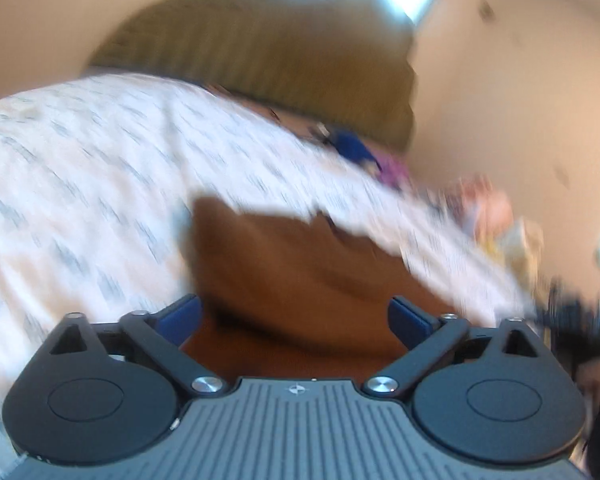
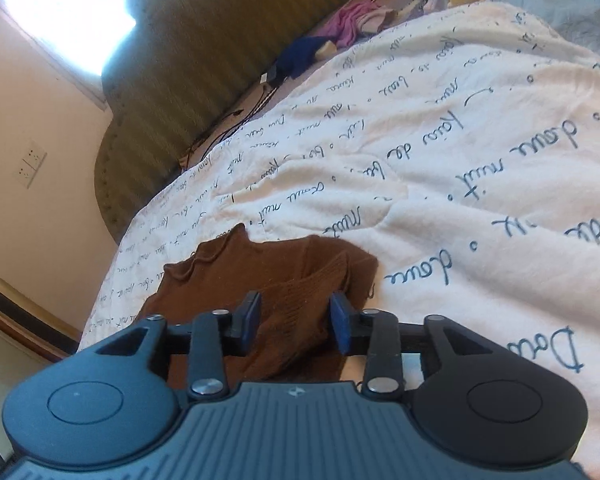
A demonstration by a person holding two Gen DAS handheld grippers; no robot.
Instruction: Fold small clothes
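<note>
Here, the white blanket (image 2: 480, 168) with blue script is spreading across the bed, and the brown knit garment (image 2: 268, 276) is lying rumpled on its near edge, a ribbed fold bunching toward me. I am holding my right gripper (image 2: 296, 318) low over that fold, fingers partly apart around the cloth, not pinching it. My left gripper (image 1: 294, 318) is hovering over the brown garment, blurred, fingers spread wide.
</note>
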